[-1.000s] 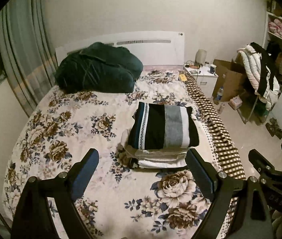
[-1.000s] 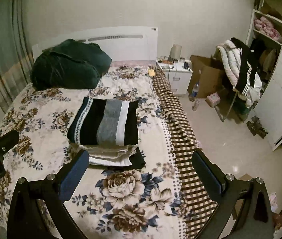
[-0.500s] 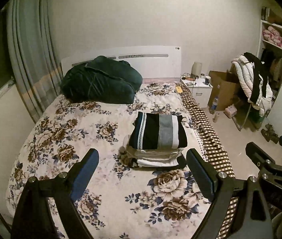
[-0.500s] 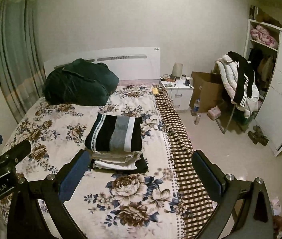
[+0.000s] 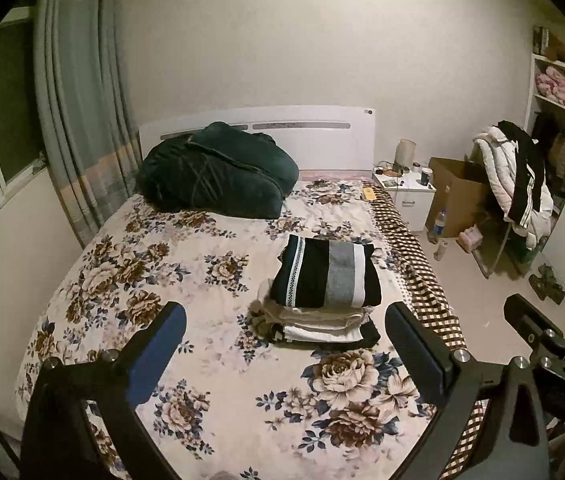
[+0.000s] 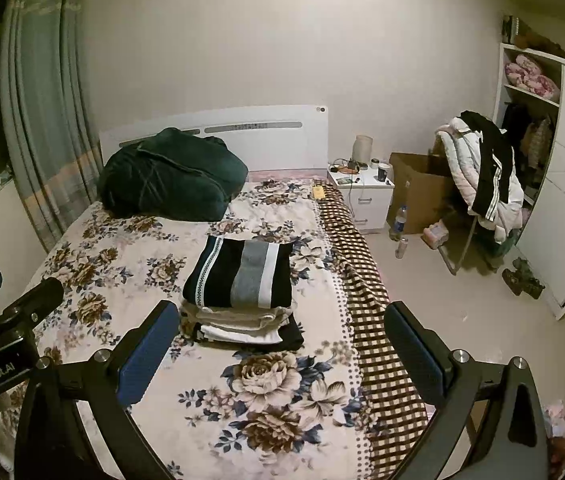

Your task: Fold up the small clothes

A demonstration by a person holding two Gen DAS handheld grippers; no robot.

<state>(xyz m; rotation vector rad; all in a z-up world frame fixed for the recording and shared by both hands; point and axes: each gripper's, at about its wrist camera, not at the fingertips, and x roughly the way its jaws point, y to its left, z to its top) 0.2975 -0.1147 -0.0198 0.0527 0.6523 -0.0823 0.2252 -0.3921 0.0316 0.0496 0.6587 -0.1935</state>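
The left black plastic tongs [image 5: 284, 344] carry blue pads [image 5: 158, 354] inside each finger, fixed on angular black brackets with round silver screws. The right black plastic tongs [image 6: 278, 344] look the same; white "GenRobot.AI" lettering marks the left unit's body in the right wrist view.

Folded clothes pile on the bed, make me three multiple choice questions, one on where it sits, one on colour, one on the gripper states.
1. Where is the folded pile?
A. on the nightstand
B. on the floral bedspread
C. on the floor

2. What is the top garment like?
A. plain red
B. yellow dotted
C. black with grey and white stripes

3. How are the left gripper and right gripper?
A. both open, empty
B. both shut on cloth
C. one holding a bottle

Answers: B, flowers surround the pile; C, stripes show in both views; A, fingers are spread wide with nothing between.
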